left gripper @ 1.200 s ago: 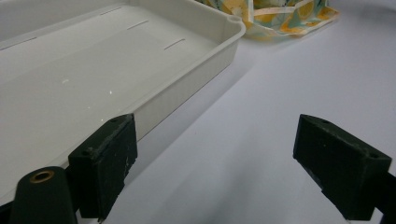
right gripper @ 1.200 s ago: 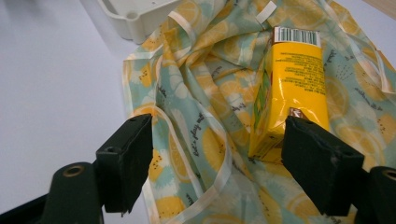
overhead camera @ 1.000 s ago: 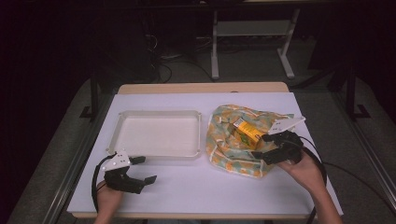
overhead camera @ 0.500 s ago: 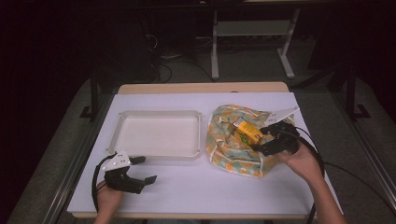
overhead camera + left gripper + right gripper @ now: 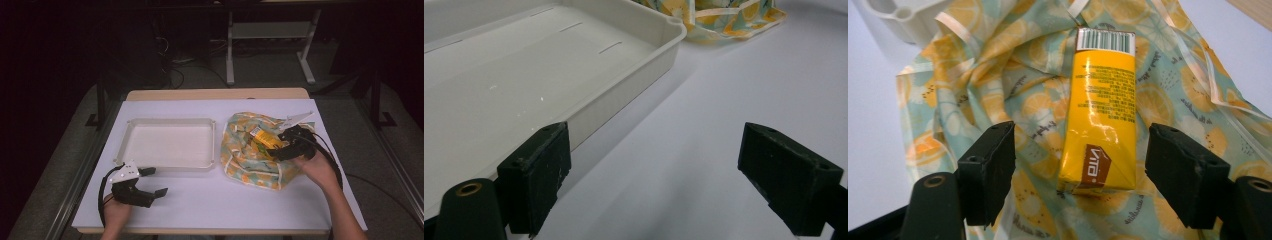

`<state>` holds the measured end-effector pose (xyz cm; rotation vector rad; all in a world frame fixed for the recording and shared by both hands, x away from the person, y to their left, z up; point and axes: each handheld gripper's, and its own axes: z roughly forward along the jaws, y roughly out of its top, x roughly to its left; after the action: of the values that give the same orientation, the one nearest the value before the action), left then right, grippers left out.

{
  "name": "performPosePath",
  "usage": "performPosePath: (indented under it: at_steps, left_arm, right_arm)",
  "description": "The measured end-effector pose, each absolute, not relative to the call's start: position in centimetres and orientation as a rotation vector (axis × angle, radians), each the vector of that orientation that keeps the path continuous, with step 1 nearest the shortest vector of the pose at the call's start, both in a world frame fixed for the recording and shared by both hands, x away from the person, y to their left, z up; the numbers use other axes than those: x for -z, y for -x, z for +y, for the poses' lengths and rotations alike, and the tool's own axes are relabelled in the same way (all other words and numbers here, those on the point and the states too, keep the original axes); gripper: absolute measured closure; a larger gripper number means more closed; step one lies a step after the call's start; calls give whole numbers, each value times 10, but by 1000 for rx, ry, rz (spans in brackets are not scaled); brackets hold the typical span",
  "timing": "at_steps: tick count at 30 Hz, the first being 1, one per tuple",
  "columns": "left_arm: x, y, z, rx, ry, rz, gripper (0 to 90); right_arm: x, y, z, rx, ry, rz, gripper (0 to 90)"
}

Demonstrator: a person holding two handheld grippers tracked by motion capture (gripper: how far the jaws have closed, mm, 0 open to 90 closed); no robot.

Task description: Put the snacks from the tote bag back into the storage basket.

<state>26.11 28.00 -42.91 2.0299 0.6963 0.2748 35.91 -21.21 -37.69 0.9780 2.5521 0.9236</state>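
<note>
Right gripper lined up on the yellow drink carton in the bag

In the right gripper view the drink carton (image 5: pixel 1100 107) lies at centre frame on the patterned bag (image 5: pixel 998 85), its long axis running along the reach, barcode end far; the right gripper (image 5: pixel 1080 175) straddles its near end, jaws apart and just been closing, pads not yet touching. In the high view the left gripper (image 5: pixel 150 182) rests open at lower left by the white tray (image 5: pixel 167 162), far from the carton on the counter (image 5: pixel 240 210)
</note>
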Motion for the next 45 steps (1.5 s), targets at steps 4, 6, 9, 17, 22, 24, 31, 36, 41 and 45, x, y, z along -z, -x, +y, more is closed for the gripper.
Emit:
performPosePath:
  at_steps: [4,6,9,17,22,24,31,36,41,45]
  left_arm:
    - [429,-261,280,-275,-2029,697,135]
    - [429,-261,280,-276,-2030,697,135]
    - [429,-261,279,-275,-2029,697,135]
    - [429,-261,279,-275,-2031,694,135]
    - [429,-261,279,-275,-2032,693,134]
    - [429,-261,279,-274,-2030,691,135]
    - [429,-260,279,-271,-2026,692,135]
    - [430,-260,278,-266,-2023,697,135]
    - [429,-260,279,-267,-2025,698,135]
    - [430,-260,279,-267,-2024,695,135]
  right_arm:
    - [383,-362,-213,-918,-1002,2540,290]
    - [387,-364,-214,-908,-1030,2538,293]
    - [389,-366,-214,-900,-1034,2533,303]
    - [395,-368,-211,-874,-1070,2555,336]
    - [399,-368,-209,-840,-1081,2568,362]
    - [401,-369,-210,-850,-1089,2563,372]
    - [409,-367,-208,-826,-1099,2554,394]
    - [415,-368,-208,-807,-1129,2562,408]
    - [416,-369,-207,-785,-1126,2551,444]
    - [418,-369,-205,-760,-1115,2557,471]
